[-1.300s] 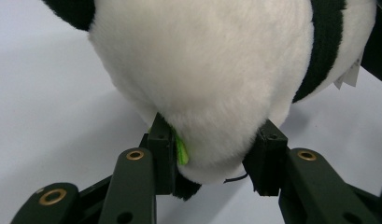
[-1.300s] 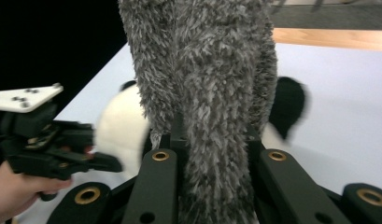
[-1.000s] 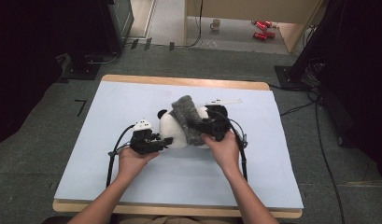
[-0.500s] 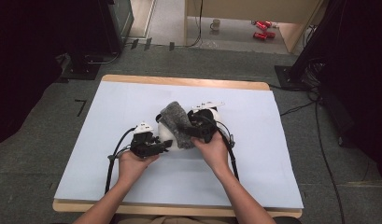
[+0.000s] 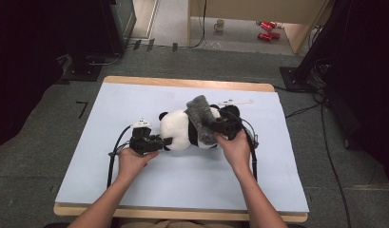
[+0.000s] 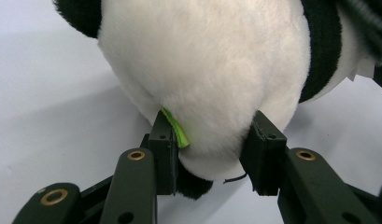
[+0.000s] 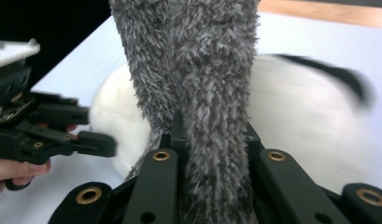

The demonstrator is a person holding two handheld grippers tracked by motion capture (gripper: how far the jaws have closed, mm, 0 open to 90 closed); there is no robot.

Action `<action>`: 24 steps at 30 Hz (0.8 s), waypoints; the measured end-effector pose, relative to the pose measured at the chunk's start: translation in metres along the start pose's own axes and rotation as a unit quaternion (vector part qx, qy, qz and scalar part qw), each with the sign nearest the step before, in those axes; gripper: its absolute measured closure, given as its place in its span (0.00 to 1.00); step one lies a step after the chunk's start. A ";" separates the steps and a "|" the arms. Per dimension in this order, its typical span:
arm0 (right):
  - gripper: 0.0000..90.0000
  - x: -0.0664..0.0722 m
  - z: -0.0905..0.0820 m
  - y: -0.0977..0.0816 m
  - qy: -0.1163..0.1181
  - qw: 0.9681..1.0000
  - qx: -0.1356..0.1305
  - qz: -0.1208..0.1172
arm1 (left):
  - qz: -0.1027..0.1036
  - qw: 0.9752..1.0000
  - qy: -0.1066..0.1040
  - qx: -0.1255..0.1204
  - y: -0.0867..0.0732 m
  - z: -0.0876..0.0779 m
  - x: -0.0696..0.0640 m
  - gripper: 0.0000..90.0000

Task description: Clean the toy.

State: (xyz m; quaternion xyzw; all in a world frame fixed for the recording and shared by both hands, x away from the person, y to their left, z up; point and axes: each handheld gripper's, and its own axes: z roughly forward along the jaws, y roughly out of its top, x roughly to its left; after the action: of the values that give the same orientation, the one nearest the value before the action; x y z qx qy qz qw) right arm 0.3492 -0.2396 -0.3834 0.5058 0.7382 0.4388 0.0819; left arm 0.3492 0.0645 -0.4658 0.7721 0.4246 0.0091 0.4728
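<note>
So the plush panda (image 5: 180,130) is lying on its side around the middle of the pale blue table (image 5: 111,190), and both grippers have hold of something. The left gripper (image 5: 164,141) is clamped on the panda's white rounded end, pads squeezing the fur from both sides, with a little green tag (image 6: 174,128) poking out by one jaw. The right gripper (image 5: 212,124) is pinched tight on a fuzzy grey scarf (image 5: 200,116) that drapes over the panda's body. My guess at the risk: plush is squishy, so if the right hand tugs the scarf hard, the panda could slide out of the left jaws, or the fluffy fabric could slip through the right pads and flop off. The high view gives the layout, both hands and where the scarf crosses the body, but you can't make out the grip there. The left gripper view shows how much fur is caught, and the right gripper view shows the scarf (image 7: 198,93) bunched between the jaws, with the other gripper farther off at the left.
</note>
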 end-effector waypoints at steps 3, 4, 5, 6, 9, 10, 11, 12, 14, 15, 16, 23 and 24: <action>0.85 -0.020 -0.011 -0.002 -0.003 0.999 -0.012 0.033 | -0.001 1.000 -0.003 0.001 0.003 0.001 0.003 0.67; 0.85 -0.025 -0.014 -0.004 -0.002 0.999 -0.014 0.043 | -0.002 1.000 -0.005 0.002 0.004 0.001 0.004 0.67; 0.85 -0.030 -0.015 -0.005 -0.001 0.998 -0.017 0.052 | -0.007 1.000 -0.008 0.004 0.005 0.001 0.005 0.67; 0.85 -0.034 -0.017 -0.007 -0.005 0.998 -0.019 0.058 | -0.010 1.000 -0.010 0.003 0.006 0.001 0.005 0.67; 0.85 -0.044 -0.022 -0.010 -0.024 0.997 -0.022 0.068 | -0.013 1.000 -0.012 0.006 0.010 0.002 0.006 0.67; 0.85 -0.047 -0.024 -0.012 -0.031 0.997 -0.021 0.067 | -0.014 1.000 -0.012 0.007 0.011 0.002 0.006 0.67; 0.85 -0.050 -0.025 -0.014 -0.039 0.997 -0.020 0.069 | -0.014 1.000 -0.012 0.007 0.011 0.002 0.006 0.67; 0.85 -0.053 -0.026 -0.016 -0.047 0.996 -0.019 0.073 | -0.014 1.000 -0.012 0.006 0.011 0.003 0.007 0.67; 0.85 -0.061 -0.027 -0.021 -0.045 0.995 -0.021 0.083 | -0.015 1.000 -0.011 0.007 0.012 0.003 0.007 0.67; 0.85 -0.063 -0.028 -0.023 -0.040 0.995 -0.022 0.083 | -0.013 1.000 -0.011 0.007 0.012 0.004 0.008 0.67; 0.85 -0.065 -0.030 -0.023 -0.043 0.995 -0.021 0.085 | -0.016 1.000 -0.011 0.008 0.013 0.004 0.008 0.67; 0.85 -0.052 -0.049 -0.010 -0.024 0.995 -0.047 0.084 | -0.012 1.000 -0.010 0.004 0.012 0.005 0.007 0.67; 0.85 -0.046 -0.048 -0.008 -0.018 0.996 -0.047 0.078 | -0.012 1.000 -0.008 0.001 0.012 0.005 0.005 0.67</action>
State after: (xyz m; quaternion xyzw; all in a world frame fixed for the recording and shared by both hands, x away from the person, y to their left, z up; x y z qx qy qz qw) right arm 0.3383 -0.3053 -0.3755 0.5655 0.6732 0.4690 0.0840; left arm 0.3622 0.0617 -0.4620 0.7675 0.4299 -0.0036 0.4754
